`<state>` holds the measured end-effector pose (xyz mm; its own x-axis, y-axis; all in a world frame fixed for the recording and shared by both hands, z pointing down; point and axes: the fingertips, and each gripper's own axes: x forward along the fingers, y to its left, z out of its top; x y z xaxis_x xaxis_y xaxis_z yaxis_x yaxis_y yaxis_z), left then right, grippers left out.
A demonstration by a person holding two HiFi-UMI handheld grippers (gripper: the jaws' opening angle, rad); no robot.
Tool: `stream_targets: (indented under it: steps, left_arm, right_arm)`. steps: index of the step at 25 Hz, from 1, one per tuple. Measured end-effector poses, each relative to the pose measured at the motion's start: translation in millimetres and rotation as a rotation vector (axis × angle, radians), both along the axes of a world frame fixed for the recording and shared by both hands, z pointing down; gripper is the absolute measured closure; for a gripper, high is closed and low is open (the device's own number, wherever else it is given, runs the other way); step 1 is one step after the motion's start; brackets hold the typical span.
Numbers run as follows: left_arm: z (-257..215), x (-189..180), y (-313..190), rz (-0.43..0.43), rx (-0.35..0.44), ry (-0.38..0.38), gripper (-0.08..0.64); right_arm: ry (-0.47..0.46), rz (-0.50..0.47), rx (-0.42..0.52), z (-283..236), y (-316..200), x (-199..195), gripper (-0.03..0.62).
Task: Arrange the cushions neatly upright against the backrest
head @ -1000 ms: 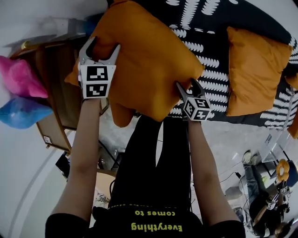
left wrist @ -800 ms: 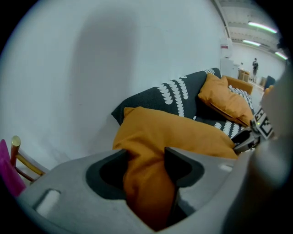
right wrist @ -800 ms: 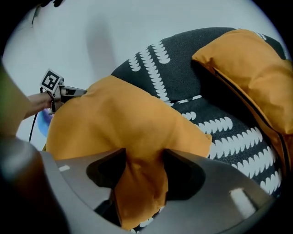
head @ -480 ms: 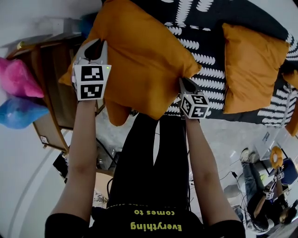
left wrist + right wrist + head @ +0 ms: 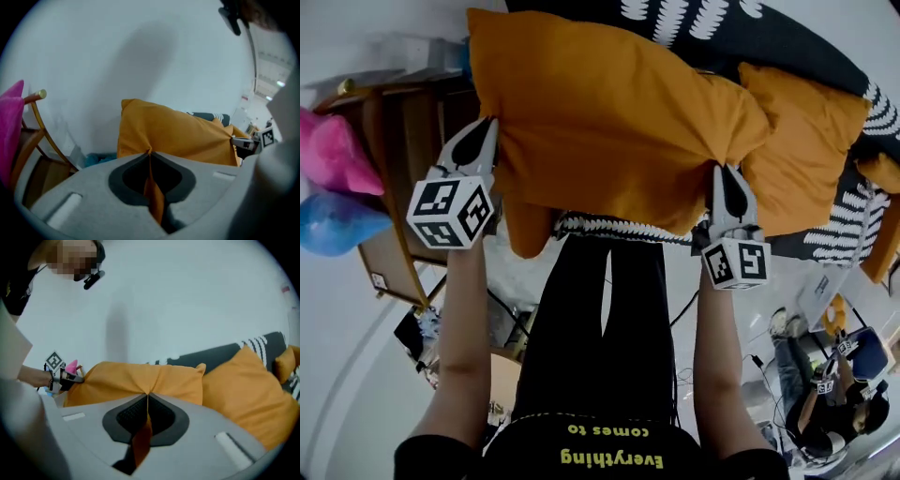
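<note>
Head view: 2 outstretched arms (image 5: 465, 319), left tongs (image 5: 478, 141) and right tongs (image 5: 727, 176) clamping orange cushion (image 5: 600, 112).

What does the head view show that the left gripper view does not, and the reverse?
Head view only: the person's black trousers, and the left hand-held gripper from outside. Left gripper view only: the orange cushion's fabric pinched between its jaws, which have just closed. Both: the cushion itself, the right hand-held gripper, also just closed on it, and the pink plush toy.

The held cushion (image 5: 609, 122) hides the left edge of the second cushion (image 5: 806, 155); a third cushion (image 5: 881, 173) is cut off at the right edge.
</note>
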<state>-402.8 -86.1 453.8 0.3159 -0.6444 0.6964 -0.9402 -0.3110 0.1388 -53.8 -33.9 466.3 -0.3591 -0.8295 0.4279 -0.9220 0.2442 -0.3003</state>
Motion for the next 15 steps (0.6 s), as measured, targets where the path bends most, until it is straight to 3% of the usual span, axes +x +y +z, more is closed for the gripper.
stream_targets:
  steps: [3,5,7,9,12,15]
  left_arm:
    - [-7,39,-11,0.012,0.091,0.125,0.552]
    - [-2,60,-28,0.028,0.174,0.159,0.551]
    - [14,66,-45,0.019,0.265,0.156,0.546]
    - [44,66,-57,0.009,0.323,0.167,0.53]
    - [86,74,-62,0.017,0.277,0.256,0.511]
    - [86,81,-63,0.046,0.246,0.279,0.515]
  right_arm:
    - [0.091,0.024,0.187,-67,-45,40,0.574]
    - [0.148,0.026,0.25,-78,-72,61,0.574]
    - [0.201,0.004,0.216,-51,-93,70,0.572]
    - [0.266,-0.043,0.113,1,-108,75,0.564]
    - [0.315,-0.109,-0.007,64,-109,81,0.552]
    - [0.266,-0.093,0.009,64,-106,85,0.551]
